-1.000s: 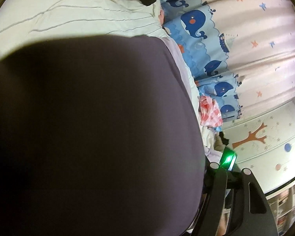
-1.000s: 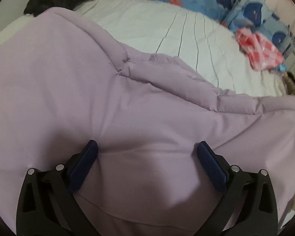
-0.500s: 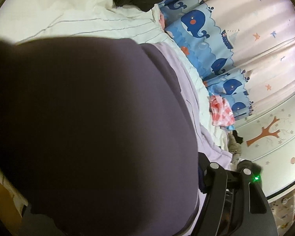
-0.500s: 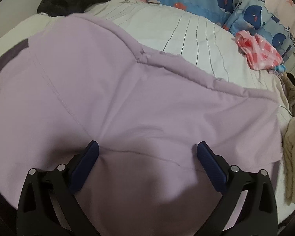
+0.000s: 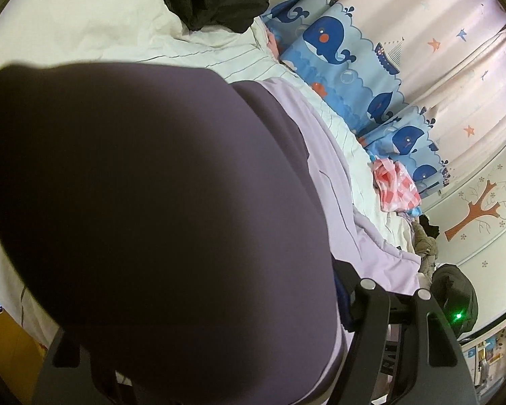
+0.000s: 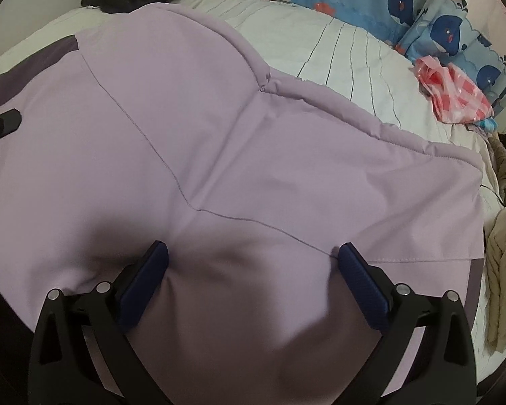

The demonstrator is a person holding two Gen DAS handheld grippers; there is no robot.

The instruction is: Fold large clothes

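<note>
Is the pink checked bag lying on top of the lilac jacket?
No. In the right wrist view the pink checked bag lies on the white bedsheet, clear of the lilac jacket.

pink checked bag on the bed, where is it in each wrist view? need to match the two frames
Left wrist: pink checked bag sits right of centre, on the white bedsheet just below the whale-print fabric.
Right wrist: bag is at the upper right, on the same sheet, past the far edge of the lilac jacket.
Shared landmark: the whale-print fabric directly behind the bag in both.
</note>
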